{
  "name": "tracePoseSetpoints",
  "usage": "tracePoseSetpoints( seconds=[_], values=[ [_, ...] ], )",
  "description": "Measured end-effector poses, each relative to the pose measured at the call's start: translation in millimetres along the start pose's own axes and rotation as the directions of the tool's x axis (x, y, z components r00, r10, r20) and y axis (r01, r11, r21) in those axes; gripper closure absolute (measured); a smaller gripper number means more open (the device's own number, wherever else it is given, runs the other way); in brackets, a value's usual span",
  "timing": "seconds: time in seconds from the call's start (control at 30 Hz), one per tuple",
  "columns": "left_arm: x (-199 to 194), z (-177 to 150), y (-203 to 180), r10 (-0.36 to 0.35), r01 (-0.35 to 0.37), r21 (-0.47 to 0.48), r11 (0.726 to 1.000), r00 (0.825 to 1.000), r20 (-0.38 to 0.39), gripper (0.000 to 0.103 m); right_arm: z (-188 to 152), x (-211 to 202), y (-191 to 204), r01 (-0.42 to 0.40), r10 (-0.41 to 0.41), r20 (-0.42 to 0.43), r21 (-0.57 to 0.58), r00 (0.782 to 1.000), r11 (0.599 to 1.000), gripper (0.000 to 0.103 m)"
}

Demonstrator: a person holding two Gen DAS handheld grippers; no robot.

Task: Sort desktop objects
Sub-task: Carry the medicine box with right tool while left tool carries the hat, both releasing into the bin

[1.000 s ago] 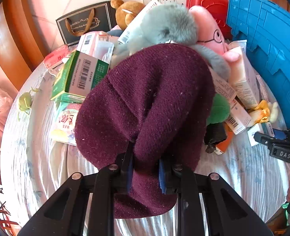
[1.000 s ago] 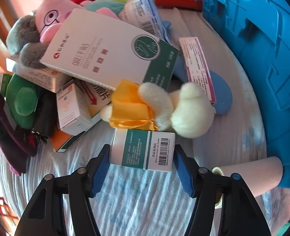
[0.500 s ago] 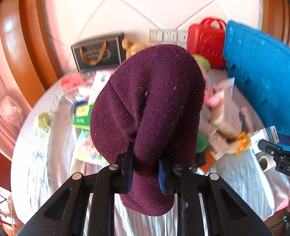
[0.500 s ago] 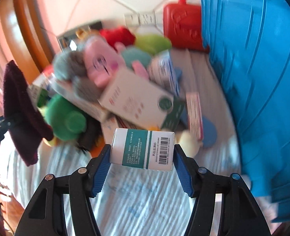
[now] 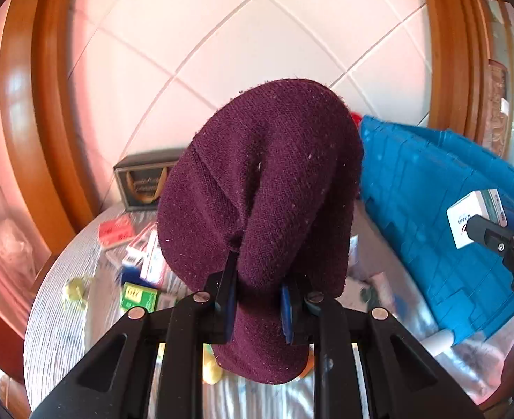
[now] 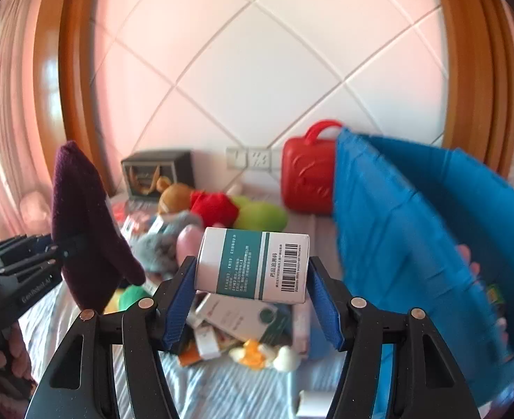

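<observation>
Your left gripper (image 5: 258, 305) is pinched together on a fold of the maroon knit hat (image 5: 263, 216), which hangs bunched over the jaws and fills most of that camera's view; your right gripper (image 6: 253, 300) is clamped across the short ends of a white-and-teal medicine box (image 6: 253, 265), barcode face toward the lens, tilted a little in the pads. Both loads are held up off the table (image 6: 222, 391), above the heap of plush toys (image 6: 218, 206) and cartons (image 6: 243, 317) on the striped cloth, with the blue plastic bin (image 6: 414, 237) just to the right and the red case (image 6: 305, 181) behind it against the tiled wall. The weak point, as I judge it, is the hat: you hold only a pinch of soft knit, so a quick swing could let the fabric creep out of the pads, or its loose lower end could drag across the pile and pull a carton or toy off the edge. The hat also blocks your left view, so you may misjudge where you set it down. On the right, the box is gripped by its ends only and sits slightly askew; it could pivot or pop free if it clips the bin's rim on the way over. With both tools close together, watch that the hat does not brush the box.
</observation>
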State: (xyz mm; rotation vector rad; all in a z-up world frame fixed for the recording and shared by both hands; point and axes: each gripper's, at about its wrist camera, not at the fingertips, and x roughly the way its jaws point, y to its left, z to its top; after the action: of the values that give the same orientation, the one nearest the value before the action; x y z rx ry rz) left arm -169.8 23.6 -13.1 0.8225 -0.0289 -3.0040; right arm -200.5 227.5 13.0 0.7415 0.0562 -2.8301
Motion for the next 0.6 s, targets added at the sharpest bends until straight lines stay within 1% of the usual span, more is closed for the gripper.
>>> tracePoseSetpoints(
  seconds=[0.1,0.27,0.43,0.6],
  values=[
    [-6.8,20.2,-28.3,-0.047,0.046,0.016,0.999,0.998,0.045,0.083,14.6,-23.1,-22.2,0.045,-0.046,0.066,0.016,0.997,0.999,0.041],
    [-12.5,49.4,-99.2,-0.147,0.141,0.058,0.988,0.984,0.099,0.083,26.6,-62.8,-74.4,0.141,-0.148,0.137,0.06,0.98,0.988,0.041],
    [-11.6,67.0,-181.2,-0.243,0.23,0.117,0.966,0.964,0.113,0.083,27.4,-87.2,-136.9,0.262,-0.276,0.161,0.105,0.947,0.959,0.041],
    [-8.8,75.2,-254.7,-0.31,0.289,0.172,0.942,0.944,0.111,0.083,22.5,-103.3,-197.9,0.367,-0.384,0.161,0.126,0.909,0.922,0.041]
  ],
)
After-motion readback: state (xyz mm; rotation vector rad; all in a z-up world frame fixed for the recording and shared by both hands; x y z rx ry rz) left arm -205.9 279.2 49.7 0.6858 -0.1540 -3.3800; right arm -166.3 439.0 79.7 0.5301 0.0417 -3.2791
